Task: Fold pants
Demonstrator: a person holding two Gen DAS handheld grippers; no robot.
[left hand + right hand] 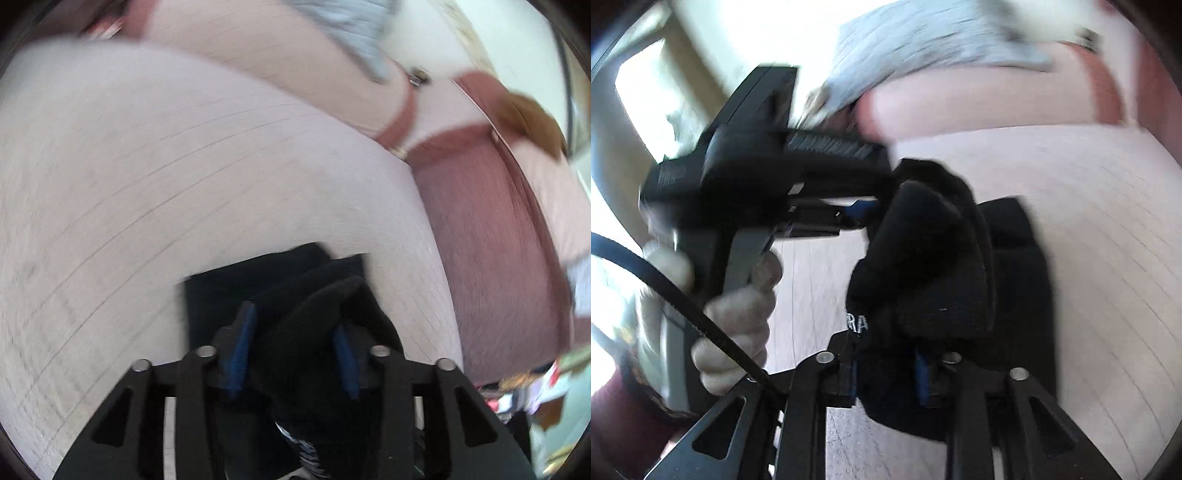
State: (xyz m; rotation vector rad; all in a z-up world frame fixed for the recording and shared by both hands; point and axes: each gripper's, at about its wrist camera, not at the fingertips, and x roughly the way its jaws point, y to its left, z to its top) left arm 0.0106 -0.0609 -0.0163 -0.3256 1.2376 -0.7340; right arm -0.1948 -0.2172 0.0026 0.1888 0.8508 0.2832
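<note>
Black pants (295,295) hang bunched above a pale wooden surface (147,184). My left gripper (293,354) is shut on a thick fold of them between its blue pads (240,347). In the right wrist view my right gripper (886,376) is shut on another fold of the pants (923,266), near white lettering on the cloth. The left gripper (864,210) shows there too, held by a gloved hand (738,314), gripping the same bundle from the left. A flat part of the pants lies below on the surface. Both views are motion-blurred.
A reddish-brown panel (491,240) and strips border the pale surface on the right. A grey-blue ribbed cloth (354,33) lies at the far edge, also in the right wrist view (923,40). Coloured clutter (535,391) sits at the lower right. A black cable (683,295) crosses the lower left.
</note>
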